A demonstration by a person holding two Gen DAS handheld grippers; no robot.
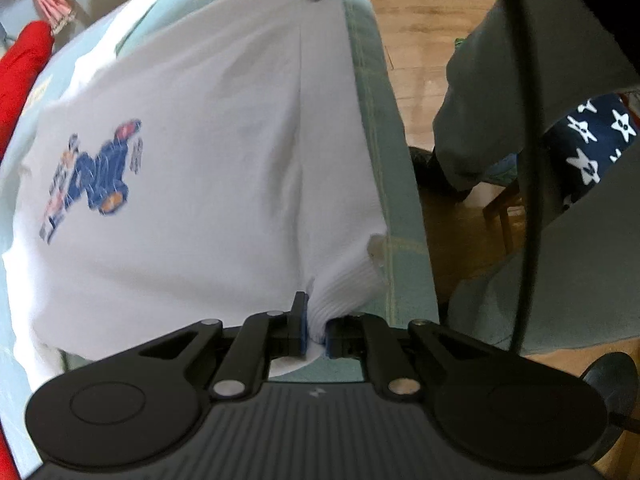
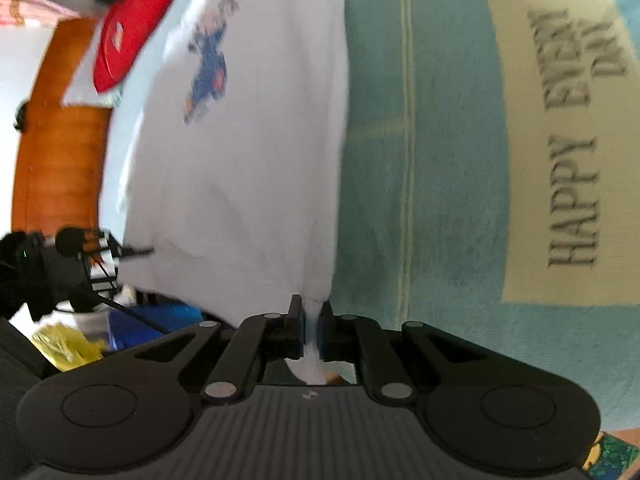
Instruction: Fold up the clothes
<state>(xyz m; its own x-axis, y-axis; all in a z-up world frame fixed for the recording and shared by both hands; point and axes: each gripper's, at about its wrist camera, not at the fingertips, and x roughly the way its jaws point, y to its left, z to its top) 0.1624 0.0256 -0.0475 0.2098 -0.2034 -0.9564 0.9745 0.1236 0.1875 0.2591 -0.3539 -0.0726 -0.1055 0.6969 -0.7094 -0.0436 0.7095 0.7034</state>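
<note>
Light blue blanket (image 2: 448, 160): covers the surface, largest item in both views; cream patch (image 2: 560, 140) printed "HAPPY EVERY DAY" at 3 o'clock in the right wrist view.

White sweatshirt (image 1: 208, 152): lies spread on the blanket, blue cartoon print (image 1: 96, 176) at 9 o'clock in the left wrist view; ribbed hem at 6 o'clock there.

Red item (image 2: 136, 28): at 11 o'clock in the right wrist view, beyond the sweatshirt; its kind cannot be told.

Wooden floor (image 1: 416, 60): at 1 o'clock in the left wrist view, beside the blanket edge.

Left tool (image 1: 316, 328): jaws closed together on the sweatshirt's ribbed hem.

Right tool (image 2: 314, 332): jaws pinched on a white edge of the sweatshirt, fabric bunched between them.
</note>
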